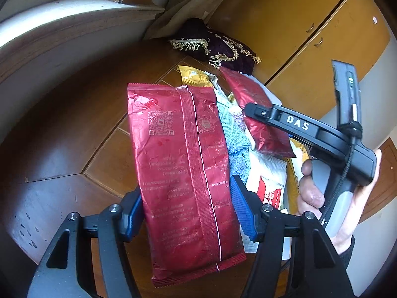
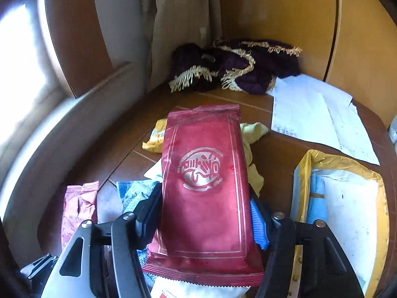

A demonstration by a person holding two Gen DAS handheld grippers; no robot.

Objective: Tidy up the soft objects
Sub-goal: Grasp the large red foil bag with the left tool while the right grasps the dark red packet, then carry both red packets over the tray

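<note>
Two hand-held grippers each pinch a red foil packet: the left hand-held gripper (image 1: 187, 214) clamps a red packet with back seam (image 1: 183, 173) across its lower part, and the right hand-held gripper (image 2: 206, 219) clamps a red packet with a round emblem (image 2: 203, 186). Both packets hang above the tabletop (image 2: 278, 149). Beyond them lie a blue towel (image 1: 234, 136) and a yellow mailer bag (image 2: 347, 198), further a purple fringed cloth (image 2: 238, 69). I would squeeze gently and lower each packet flat.
</note>
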